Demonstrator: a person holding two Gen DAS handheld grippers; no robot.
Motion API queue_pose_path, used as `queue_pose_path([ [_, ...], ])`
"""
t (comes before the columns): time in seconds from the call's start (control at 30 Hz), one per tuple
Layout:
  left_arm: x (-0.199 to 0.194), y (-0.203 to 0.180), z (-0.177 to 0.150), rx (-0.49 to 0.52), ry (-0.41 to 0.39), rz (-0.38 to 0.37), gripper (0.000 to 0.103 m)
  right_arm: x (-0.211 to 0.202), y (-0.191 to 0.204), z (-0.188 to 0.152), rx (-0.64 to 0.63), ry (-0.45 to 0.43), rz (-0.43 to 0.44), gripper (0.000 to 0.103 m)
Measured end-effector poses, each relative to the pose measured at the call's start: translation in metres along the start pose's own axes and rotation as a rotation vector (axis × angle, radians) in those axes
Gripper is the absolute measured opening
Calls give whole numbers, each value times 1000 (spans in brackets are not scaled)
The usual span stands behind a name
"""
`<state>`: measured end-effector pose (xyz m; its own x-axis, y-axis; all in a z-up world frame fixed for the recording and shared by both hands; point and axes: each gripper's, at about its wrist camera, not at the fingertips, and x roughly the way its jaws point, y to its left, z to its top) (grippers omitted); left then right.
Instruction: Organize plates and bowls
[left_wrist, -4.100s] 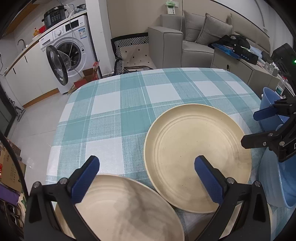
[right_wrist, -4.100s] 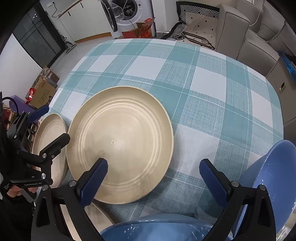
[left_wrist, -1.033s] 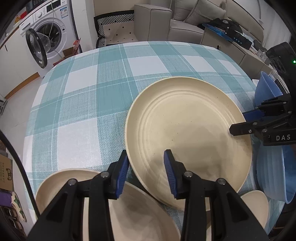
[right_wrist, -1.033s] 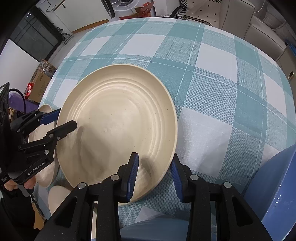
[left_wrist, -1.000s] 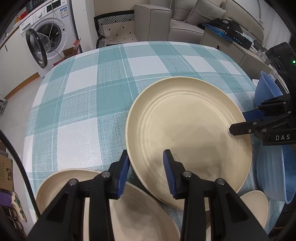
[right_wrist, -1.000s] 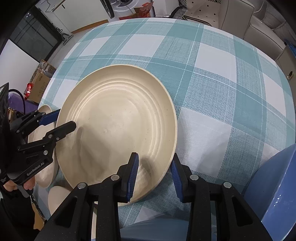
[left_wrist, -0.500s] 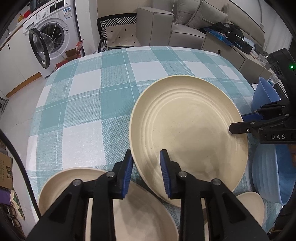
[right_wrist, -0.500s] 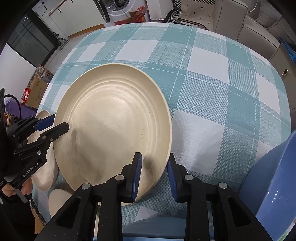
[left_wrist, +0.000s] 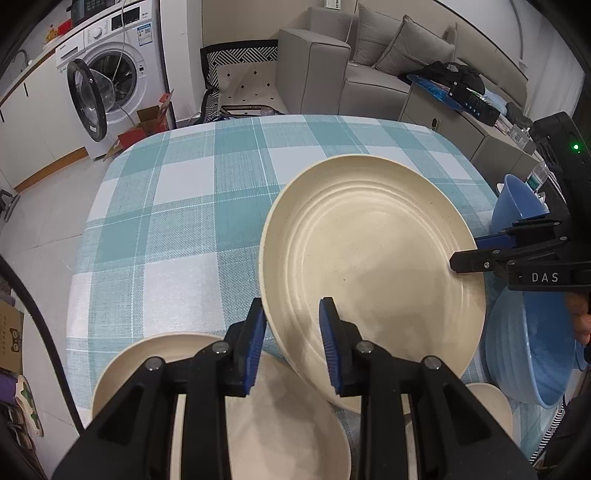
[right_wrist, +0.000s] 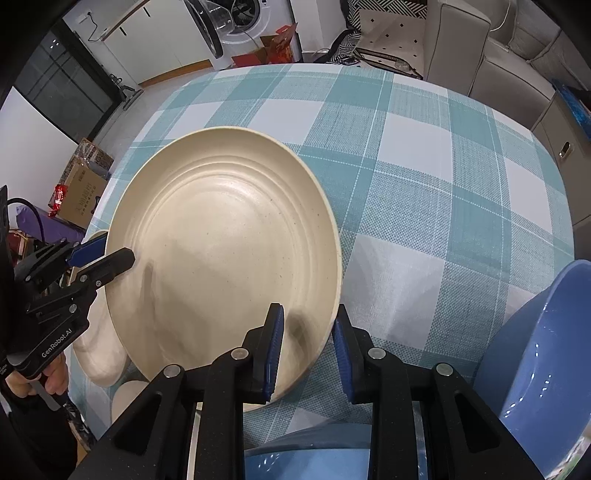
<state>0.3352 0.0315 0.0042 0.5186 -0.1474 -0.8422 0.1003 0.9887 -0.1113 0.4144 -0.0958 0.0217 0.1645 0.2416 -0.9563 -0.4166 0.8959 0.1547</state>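
A large cream plate (left_wrist: 373, 269) (right_wrist: 225, 258) hangs tilted just above the checked tablecloth (left_wrist: 177, 221), carried by both grippers. My left gripper (left_wrist: 291, 310) is shut on its near left rim, one blue pad under the rim and one on the plate's face. My right gripper (right_wrist: 308, 321) is shut on the opposite rim in the same way. Each gripper shows in the other's view, the right gripper (left_wrist: 465, 254) and the left gripper (right_wrist: 110, 254), both clamped on the plate's edge.
Two more cream plates (left_wrist: 258, 424) (left_wrist: 122, 369) lie under my left gripper at the table's near edge, and a small cream dish (left_wrist: 491, 398) sits beside them. Blue bowls (left_wrist: 524, 347) (left_wrist: 517, 199) (right_wrist: 546, 350) stand at the right. A washing machine and a sofa stand beyond the table.
Both grippers went from wide open over the plate to shut on its rim. Over the last second they rose together, and the plate came up off the cloth.
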Motion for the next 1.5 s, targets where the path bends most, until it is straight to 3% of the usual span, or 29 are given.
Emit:
queue_pose_path([
  [0.63,-52,0,-6,-13,-77,9,28,-46,29,-14,-42,-53,-4,27],
  [1.5,-94,8,-52,-26,-101,19,28,-72,74,-56,-139,-86,9,27],
])
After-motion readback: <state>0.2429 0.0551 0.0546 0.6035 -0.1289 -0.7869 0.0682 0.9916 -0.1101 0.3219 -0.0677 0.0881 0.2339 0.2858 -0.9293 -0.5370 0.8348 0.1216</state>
